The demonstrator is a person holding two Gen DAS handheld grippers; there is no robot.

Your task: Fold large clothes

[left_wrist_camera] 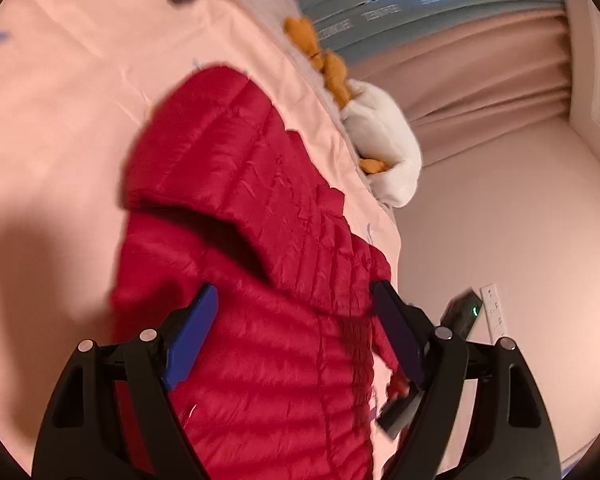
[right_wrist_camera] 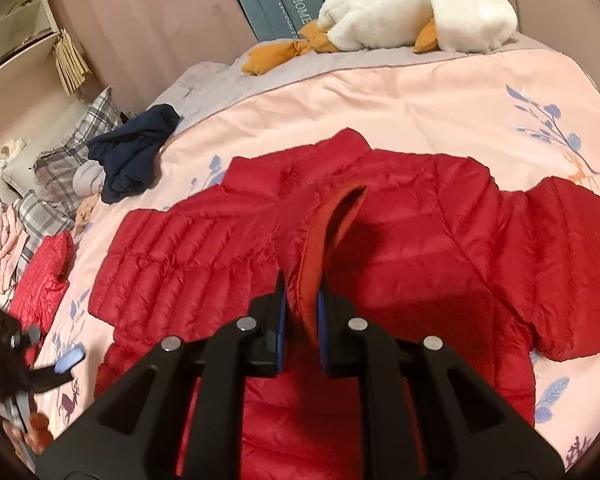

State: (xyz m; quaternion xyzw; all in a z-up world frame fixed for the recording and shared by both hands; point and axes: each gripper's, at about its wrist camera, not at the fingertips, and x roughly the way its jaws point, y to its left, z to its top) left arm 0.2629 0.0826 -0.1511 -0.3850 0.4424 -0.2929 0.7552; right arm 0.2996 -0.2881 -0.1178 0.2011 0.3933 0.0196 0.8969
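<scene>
The right gripper is pointing steeply downward, its two black arms converging toward the blue pads. Its jaws are standing close together and pinching a raised fold of the red down jacket between the pads, so the fabric is rising in a ridge from the grip. The left gripper is tilting gently downward and rolled a little to one side, with its jaws spread wide. Its blue pads are hanging above the jacket with nothing pressed between them. In the right wrist view, the left gripper is appearing blurred at the lower left edge.
</scene>
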